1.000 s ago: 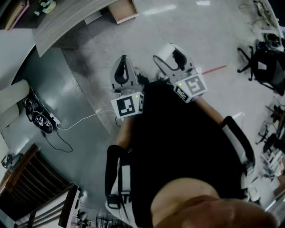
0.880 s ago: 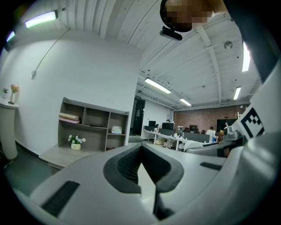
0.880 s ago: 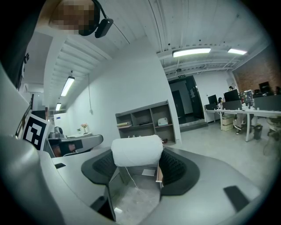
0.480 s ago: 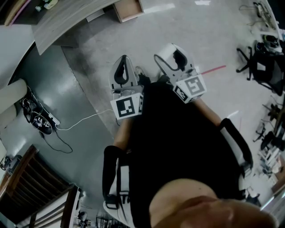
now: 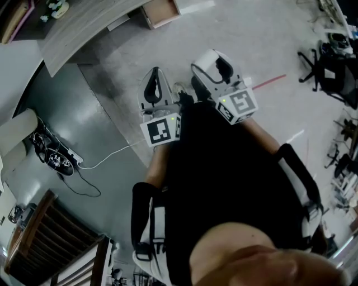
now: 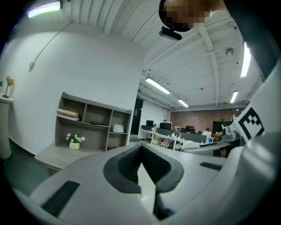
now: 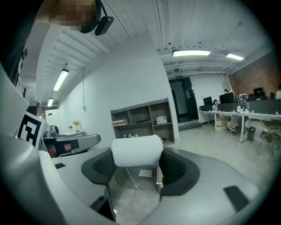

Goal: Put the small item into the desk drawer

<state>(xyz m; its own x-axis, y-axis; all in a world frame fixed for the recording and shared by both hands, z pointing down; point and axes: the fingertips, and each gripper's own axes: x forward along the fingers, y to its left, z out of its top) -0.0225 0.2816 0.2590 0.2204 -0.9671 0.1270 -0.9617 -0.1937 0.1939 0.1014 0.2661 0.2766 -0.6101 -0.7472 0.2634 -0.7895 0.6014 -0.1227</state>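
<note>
Right claw (image 7: pixel 138 168) is pinching a white roll (image 7: pixel 137 151) by its ends; left claw (image 6: pixel 140 154) is sitting pressed together, empty. Risk: the roll slipping loose while travelling toward the drawer (image 5: pixel 161 12).

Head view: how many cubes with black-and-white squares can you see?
2. One black-and-white marker cube rides on the left tongs, the other on the right tongs. None seems hidden.

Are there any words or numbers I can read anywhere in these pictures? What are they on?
No readable words or numbers.
Left marker cube: black-and-white square pattern, no letters.
Right marker cube: only a pattern too.
Sign above the doorway: too small to read.
</note>
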